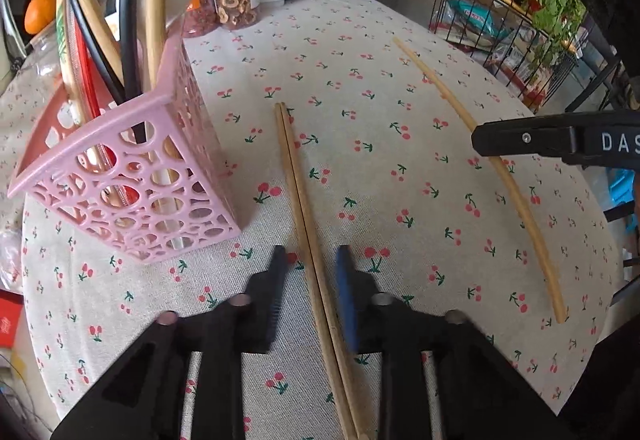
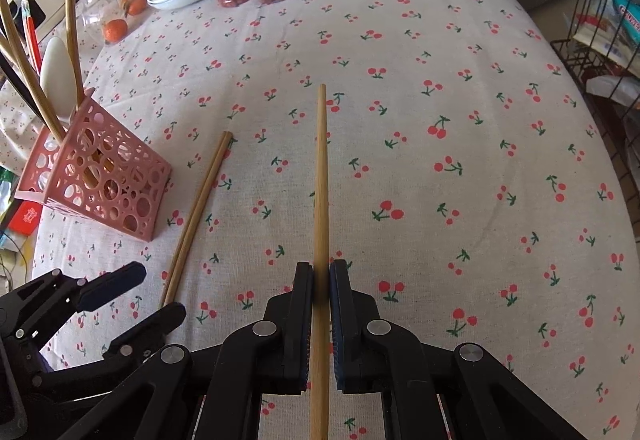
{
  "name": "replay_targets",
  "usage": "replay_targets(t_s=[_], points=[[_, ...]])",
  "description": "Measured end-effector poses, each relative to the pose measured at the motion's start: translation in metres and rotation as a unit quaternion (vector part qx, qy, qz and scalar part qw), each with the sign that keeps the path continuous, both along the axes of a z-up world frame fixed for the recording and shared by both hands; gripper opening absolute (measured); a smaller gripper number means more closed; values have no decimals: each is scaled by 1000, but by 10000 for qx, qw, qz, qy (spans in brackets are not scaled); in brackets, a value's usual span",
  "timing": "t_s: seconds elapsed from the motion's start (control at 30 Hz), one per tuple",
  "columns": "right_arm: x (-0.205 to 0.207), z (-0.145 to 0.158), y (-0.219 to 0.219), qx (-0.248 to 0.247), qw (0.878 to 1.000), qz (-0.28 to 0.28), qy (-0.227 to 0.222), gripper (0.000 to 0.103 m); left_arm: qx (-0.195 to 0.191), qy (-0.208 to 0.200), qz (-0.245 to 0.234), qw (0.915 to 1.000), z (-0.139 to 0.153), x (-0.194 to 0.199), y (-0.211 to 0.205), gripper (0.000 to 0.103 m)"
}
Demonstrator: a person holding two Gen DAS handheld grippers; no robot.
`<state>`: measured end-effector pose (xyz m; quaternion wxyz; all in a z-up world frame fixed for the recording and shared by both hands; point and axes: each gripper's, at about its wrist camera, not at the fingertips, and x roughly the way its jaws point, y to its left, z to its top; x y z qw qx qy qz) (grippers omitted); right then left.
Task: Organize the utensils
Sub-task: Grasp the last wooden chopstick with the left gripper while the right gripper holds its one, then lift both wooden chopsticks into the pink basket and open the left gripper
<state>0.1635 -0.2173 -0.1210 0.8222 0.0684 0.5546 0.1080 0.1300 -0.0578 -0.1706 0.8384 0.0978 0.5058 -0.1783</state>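
Right gripper [image 2: 320, 272] fingers pinch a single chopstick [image 2: 321, 176] near its thick end; it is light, stiff and smooth, so it may swivel in the grip. Left gripper [image 1: 310, 260], fingers spread, straddles the chopstick pair [image 1: 298, 192] lying mid-worktop. Worktop [image 2: 440, 120] offers broad open cloth to the right, ending at a wire rack. Pink basket [image 2: 104, 176] stands near the left edge, already crowded with utensils.
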Motion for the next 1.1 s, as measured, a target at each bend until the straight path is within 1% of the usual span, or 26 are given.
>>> replay_targets(t_s=[0.07,0.13,0.17,0.23,0.27,0.3,0.4,0.43,0.47,0.5,0.53,0.6,0.7,0.73,0.77,0.8,0.83,0.87,0.97,1.03,1.1], points=[[-1,0,-3,8,10000,-35,6,7,-21,177,-83,9998,3,-2,2,10],[-2,1,-5,12,10000,-55,1,6,-127,493,-130,9986,4,-9,9,10],[-2,1,-6,23,10000,-64,1,6,-169,713,-198,9971,5,-14,12,10],[-2,2,-8,46,10000,-83,4,6,-236,1167,-511,9916,6,-25,14,10],[-2,3,-9,61,9999,-86,8,7,-214,1286,-655,9893,6,-32,13,10],[-1,3,-9,75,9999,-84,9,7,-171,1296,-721,9888,7,-37,14,10],[-1,5,-6,85,10000,-36,1,6,-134,1176,-684,9906,11,-38,11,12],[-1,5,-5,84,10000,-16,3,6,-170,1127,-647,9914,13,-36,9,16],[-1,5,-3,80,10000,5,6,6,-212,1070,-607,9922,14,-31,5,24],[-1,5,-2,69,10000,23,7,6,-239,1001,-568,9931,14,-26,1,29],[-2,5,0,54,10000,38,9,6,-238,945,-530,9938,13,-21,-3,38],[-3,5,2,34,10000,56,20,7,-224,832,-420,9954,10,-12,-9,40],[-6,5,2,1,10000,57,28,7,-43,760,-417,9962,9,-8,-19,39],[-7,5,1,-8,10000,48,23,7,84,717,-427,9965,9,-9,-21,35],[-7,6,0,-6,10000,35,17,7,237,645,-441,9967,10,-11,-23,27],[-7,6,-1,0,10000,15,11,7,279,622,-453,9966,10,-10,-26,23],[-8,7,-2,9,10000,-3,4,7,237,655,-416,9967,11,-9,-24,11],[-8,8,-2,16,10000,-18,-5,7,186,701,-358,9967,11,-8,-20,9],[-10,11,-2,40,10000,-55,-46,7,-6,742,-233,9970,13,-9,-8,9],[-12,16,0,76,9999,-75,-106,7,-151,601,-243,9978,26,-15,-3,9],[-16,24,3,143,9996,-71,-220,7,-358,405,-234,9983,46,-21,4,9]])
